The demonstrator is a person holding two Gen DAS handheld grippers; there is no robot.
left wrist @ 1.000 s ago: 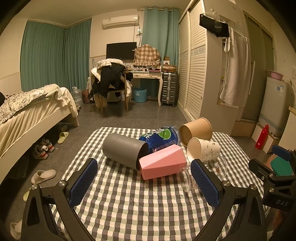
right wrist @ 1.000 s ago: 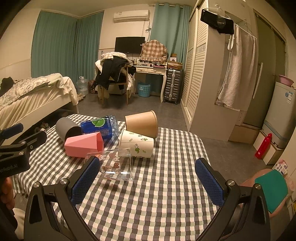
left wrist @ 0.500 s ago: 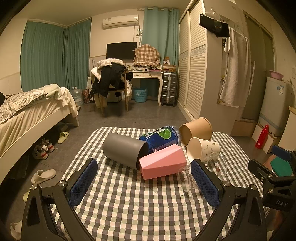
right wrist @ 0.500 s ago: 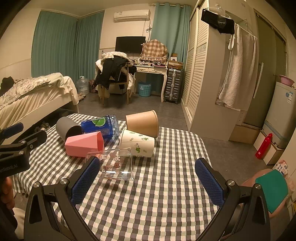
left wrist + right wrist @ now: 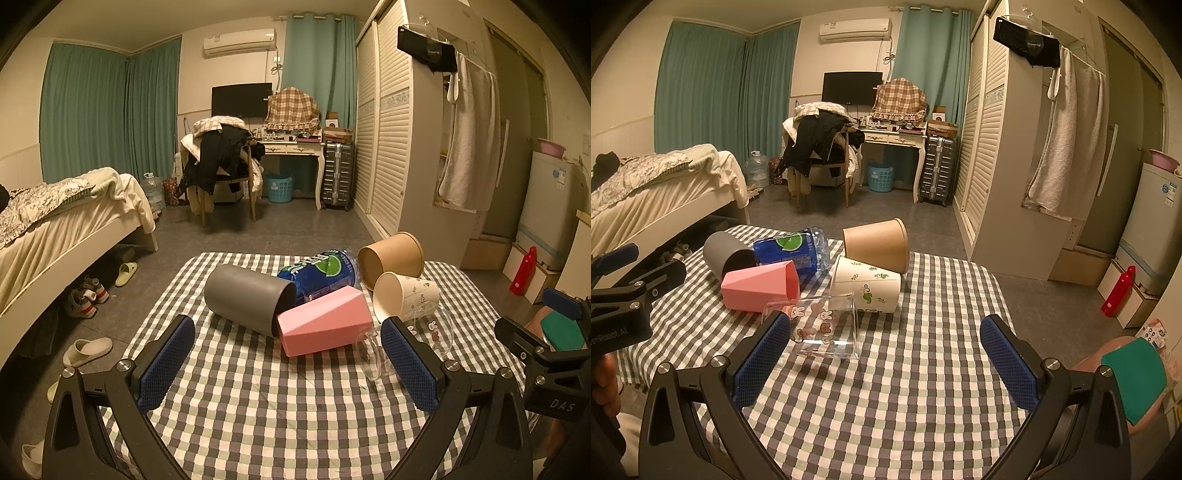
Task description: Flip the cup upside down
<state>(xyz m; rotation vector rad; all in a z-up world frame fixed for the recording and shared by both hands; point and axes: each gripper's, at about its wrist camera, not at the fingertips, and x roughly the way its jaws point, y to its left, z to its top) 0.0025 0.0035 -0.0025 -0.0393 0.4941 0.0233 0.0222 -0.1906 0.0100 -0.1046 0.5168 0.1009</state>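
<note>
Several cups lie on their sides in a cluster on the checkered table [image 5: 258, 398]: a grey cup [image 5: 245, 297], a pink faceted cup [image 5: 325, 323], a white printed paper cup [image 5: 406, 295], a brown paper cup [image 5: 391, 256] and a clear glass cup [image 5: 410, 339] with rabbit prints. My left gripper [image 5: 288, 363] is open and empty, just short of the pink cup. My right gripper [image 5: 884, 363] is open and empty; the clear cup [image 5: 825, 325] lies by its left finger. The pink cup [image 5: 761, 286] and the white cup [image 5: 866, 286] lie beyond it.
A blue plastic bottle [image 5: 321, 271] lies among the cups. A bed [image 5: 55, 229] stands to the left and a wardrobe [image 5: 402, 147] to the right. A red bottle [image 5: 1117, 291] stands on the floor by a small fridge [image 5: 1152, 229].
</note>
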